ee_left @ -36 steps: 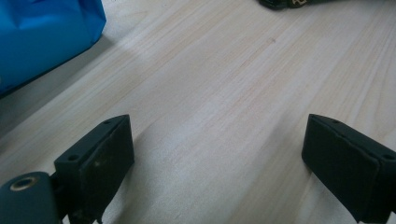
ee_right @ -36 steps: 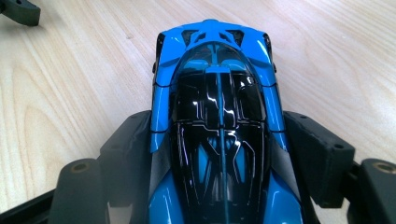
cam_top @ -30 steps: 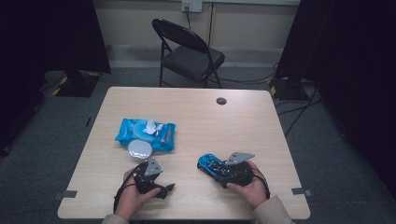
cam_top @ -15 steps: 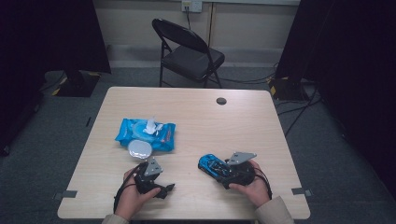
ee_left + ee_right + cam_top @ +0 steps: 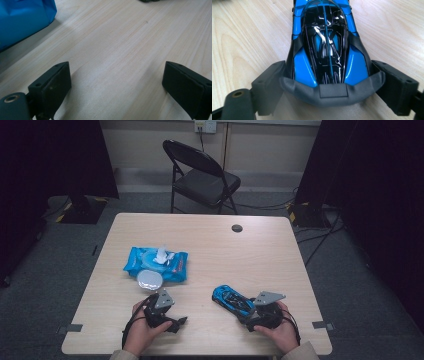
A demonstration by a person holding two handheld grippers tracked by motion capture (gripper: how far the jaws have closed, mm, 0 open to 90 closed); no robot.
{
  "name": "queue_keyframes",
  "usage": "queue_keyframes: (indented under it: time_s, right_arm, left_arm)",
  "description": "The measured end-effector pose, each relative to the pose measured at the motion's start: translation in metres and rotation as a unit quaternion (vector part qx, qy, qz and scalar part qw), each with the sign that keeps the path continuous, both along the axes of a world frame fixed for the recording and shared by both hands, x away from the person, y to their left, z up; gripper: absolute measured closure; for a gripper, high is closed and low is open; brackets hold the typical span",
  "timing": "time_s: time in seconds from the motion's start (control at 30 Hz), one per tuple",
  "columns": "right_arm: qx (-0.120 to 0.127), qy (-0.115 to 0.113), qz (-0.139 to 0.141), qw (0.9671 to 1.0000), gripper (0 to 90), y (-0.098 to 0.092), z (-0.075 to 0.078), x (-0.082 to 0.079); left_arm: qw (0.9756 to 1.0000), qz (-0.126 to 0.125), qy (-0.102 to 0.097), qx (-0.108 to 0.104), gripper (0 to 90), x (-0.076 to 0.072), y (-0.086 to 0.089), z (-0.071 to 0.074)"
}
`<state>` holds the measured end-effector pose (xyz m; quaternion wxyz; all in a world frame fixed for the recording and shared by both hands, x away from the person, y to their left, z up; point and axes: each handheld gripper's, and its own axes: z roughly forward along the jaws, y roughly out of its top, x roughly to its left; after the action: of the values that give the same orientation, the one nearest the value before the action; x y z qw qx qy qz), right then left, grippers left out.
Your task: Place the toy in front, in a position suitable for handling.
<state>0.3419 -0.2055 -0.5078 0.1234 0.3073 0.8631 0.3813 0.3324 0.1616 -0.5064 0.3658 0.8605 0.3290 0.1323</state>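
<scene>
On the wooden table [image 5: 280, 250], near its front edge on the person's right, lies a blue and black toy car [image 5: 233, 299], standing on its wheels with one end toward the right gripper [image 5: 252, 312]. In the right gripper view the toy car [image 5: 327, 47] has its grey end between the two black jaws; the jaws stand on both sides of that end and very close to it, but I cannot tell for sure whether the pads still press on it. These jaws have just been opening, with the car's end between them. The right hand [image 5: 280, 330] holds this gripper from behind, at the table's near edge. The left gripper [image 5: 177, 322] rests low over the table at the person's left, held by the left hand [image 5: 142, 330]; in the left gripper view its jaws are wide apart, with bare wood between them. Just beyond the left gripper lies a blue pack of wet wipes [image 5: 156, 264], with its round white lid [image 5: 149, 279] flipped open and a white wipe [image 5: 161, 254] sticking up. A small dark round cap [image 5: 237, 228] sits in the far part of the table, and a black folding chair [image 5: 200, 175] stands behind the table.
</scene>
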Motion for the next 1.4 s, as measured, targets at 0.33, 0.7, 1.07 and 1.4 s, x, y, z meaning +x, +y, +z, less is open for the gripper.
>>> queue_keyframes:
  time_s: [0.33,0.7,1.07,1.4]
  right_arm:
    - [0.004,-0.008,-0.005,1.0000,23.6,0.000,0.000,-0.001]
    - [0.003,-0.008,-0.005,1.0000,23.6,0.000,0.000,-0.002]
    - [0.003,-0.008,-0.005,0.9999,23.5,0.000,0.000,-0.002]
    - [0.003,-0.008,-0.005,1.0000,23.5,0.000,0.000,-0.002]
  left_arm:
    - [1.0000,0.003,-0.001,-0.005,9.0,-0.001,0.000,0.000]
    - [0.9994,0.009,0.004,-0.032,18.7,0.003,0.009,0.015]
    - [0.9994,0.018,0.008,-0.029,19.8,0.018,0.020,0.039]
    - [0.9991,0.029,0.006,-0.030,20.1,0.041,0.027,0.062]
